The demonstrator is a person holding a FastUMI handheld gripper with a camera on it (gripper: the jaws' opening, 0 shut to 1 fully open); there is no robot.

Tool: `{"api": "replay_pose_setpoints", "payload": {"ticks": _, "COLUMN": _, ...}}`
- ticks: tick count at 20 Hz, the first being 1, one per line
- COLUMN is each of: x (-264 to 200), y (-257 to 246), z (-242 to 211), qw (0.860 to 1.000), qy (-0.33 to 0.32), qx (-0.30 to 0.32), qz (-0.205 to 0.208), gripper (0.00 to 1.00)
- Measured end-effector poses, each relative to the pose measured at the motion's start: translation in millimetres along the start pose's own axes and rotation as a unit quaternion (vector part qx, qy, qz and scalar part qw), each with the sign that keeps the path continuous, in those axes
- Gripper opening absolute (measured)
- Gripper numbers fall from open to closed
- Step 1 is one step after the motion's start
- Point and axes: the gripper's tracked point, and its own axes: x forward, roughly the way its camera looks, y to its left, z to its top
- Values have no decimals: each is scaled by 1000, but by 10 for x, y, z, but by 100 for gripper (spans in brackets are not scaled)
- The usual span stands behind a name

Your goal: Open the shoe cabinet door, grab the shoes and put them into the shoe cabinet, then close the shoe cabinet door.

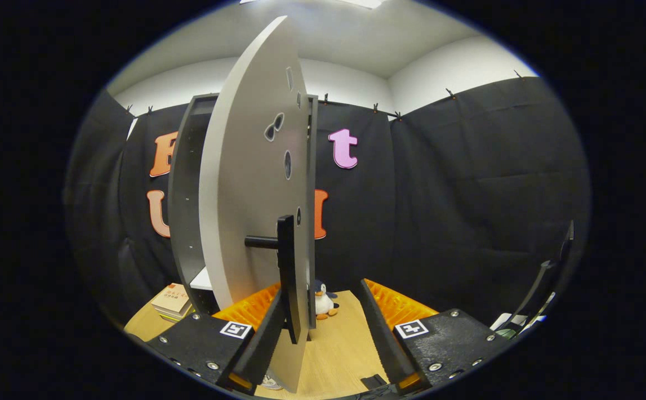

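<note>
Between spread fingers (278, 328), door handle (286, 272).

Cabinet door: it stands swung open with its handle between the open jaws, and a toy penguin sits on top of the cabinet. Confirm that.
Not quite. The gripper view shows the toy penguin on the wooden floor behind the cabinet door, not on top. The door does stand open, its handle between the gripper's open jaws.

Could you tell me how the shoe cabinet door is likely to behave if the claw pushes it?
The shoe cabinet door, a flat rigid-looking panel, should probably swing rather than flex. Standing wide open between the open claw fingers, it likely moves easily. Its bar handle looks stiff enough to hook.
</note>
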Motion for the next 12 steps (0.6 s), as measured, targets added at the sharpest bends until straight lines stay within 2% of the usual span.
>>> {"api": "replay_pose_setpoints", "payload": {"ticks": 3, "x": -28, "y": -73, "z": -49, "qw": 1000, "qy": 5, "qx": 19, "qz": 13, "gripper": 79}}
{"api": "replay_pose_setpoints", "payload": {"ticks": 9, "x": -178, "y": -140, "z": -10, "qw": 999, "qy": 3, "qx": 5, "qz": 37, "gripper": 79}}
{"api": "replay_pose_setpoints", "payload": {"ticks": 12, "x": -222, "y": -183, "z": 62, "qw": 999, "qy": -4, "qx": -2, "qz": 36, "gripper": 79}}
